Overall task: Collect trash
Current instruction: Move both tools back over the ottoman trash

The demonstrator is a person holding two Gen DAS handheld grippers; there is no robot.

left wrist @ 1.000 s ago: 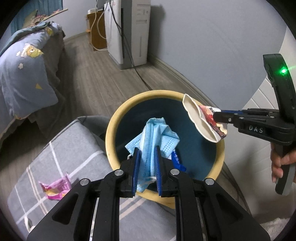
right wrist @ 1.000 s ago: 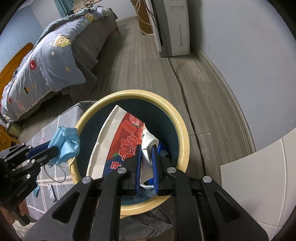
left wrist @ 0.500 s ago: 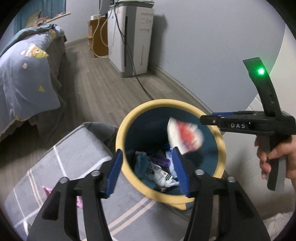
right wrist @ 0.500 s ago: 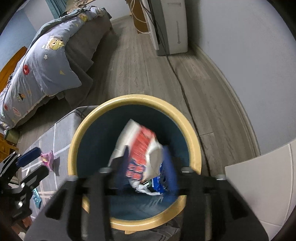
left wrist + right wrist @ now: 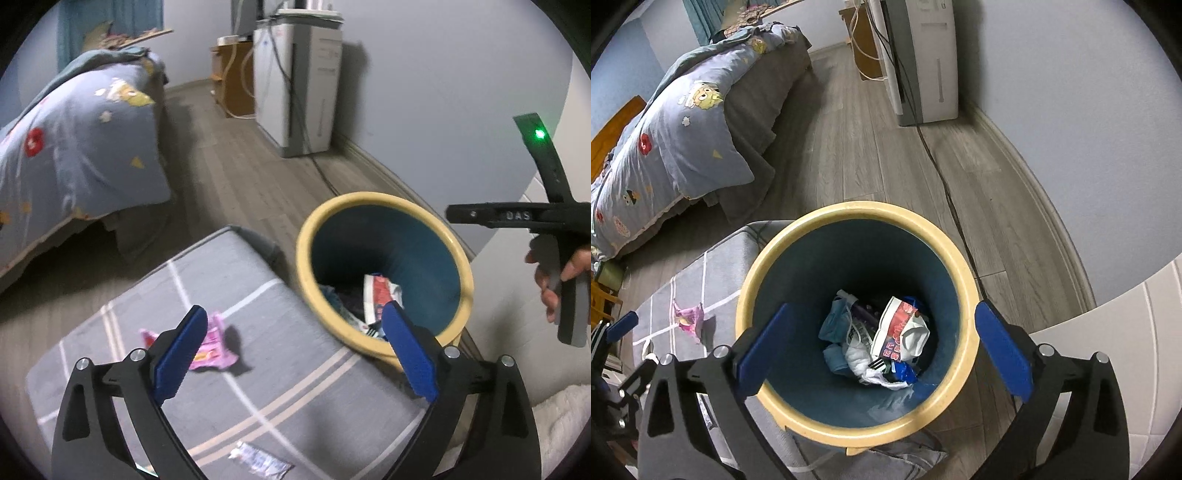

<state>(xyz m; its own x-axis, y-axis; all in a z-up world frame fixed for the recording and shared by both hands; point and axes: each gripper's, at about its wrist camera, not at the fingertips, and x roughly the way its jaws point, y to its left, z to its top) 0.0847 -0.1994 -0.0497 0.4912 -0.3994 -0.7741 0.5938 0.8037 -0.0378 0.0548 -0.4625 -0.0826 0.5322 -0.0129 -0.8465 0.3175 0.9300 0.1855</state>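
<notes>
Both the left gripper [image 5: 291, 354] and right gripper [image 5: 879, 350] are opening wide and empty, while the pink wrapper [image 5: 212, 349], light, crinkly, best pinched mid-fold, is lying near the grey cushion's [image 5: 314, 398] middle.

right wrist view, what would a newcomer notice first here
The yellow-rimmed bin fills the middle, with a red-and-white wrapper and a blue mask lying at its bottom. The right tongs are opening, empty, above it. A pink wrapper lies on the grey checked cushion to the left.
</notes>
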